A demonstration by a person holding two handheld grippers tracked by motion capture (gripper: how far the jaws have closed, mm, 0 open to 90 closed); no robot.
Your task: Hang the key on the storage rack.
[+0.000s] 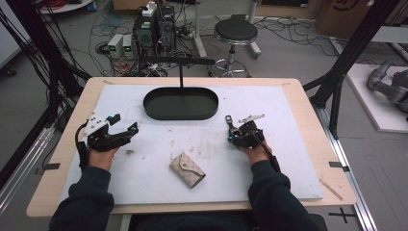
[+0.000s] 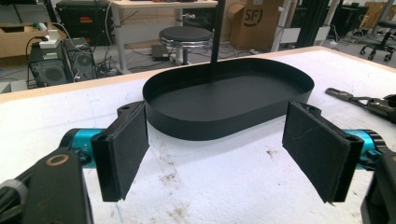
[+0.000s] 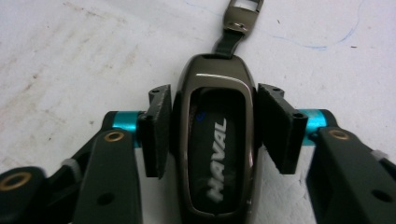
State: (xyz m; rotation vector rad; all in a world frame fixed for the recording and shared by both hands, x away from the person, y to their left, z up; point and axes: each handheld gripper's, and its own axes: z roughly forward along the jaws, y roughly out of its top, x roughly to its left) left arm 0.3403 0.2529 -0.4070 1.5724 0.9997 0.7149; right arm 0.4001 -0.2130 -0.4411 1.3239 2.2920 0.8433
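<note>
**Car key fob gripped near the right edge of the counter**

Car key fob (image 3: 215, 144), a dark glossy case lettered HAVAL, is lying on the white counter (image 1: 288, 163) toward its right edge, and the right gripper (image 3: 212, 135) is clamping it: both pads are pressing on its long sides, and its strap and metal clip (image 3: 243, 14) are pointing away from the hand. The left gripper (image 2: 224, 149) is waiting near the left edge with its jaws spread wide and nothing between them.

To lift well, the hold should probably stay square across the middle of the fob, since the polished case looks slippery and could twist out under an off-centre squeeze. Rising straight up before travelling should keep the strap from dragging.

The right gripper view is giving the lettering and the pad contact. The high view is placing a patterned tan pouch (image 1: 187, 169) near the front edge and the black oval tray (image 1: 159, 108) toward the back; the left gripper view is showing the tray's wall and empty floor.
</note>
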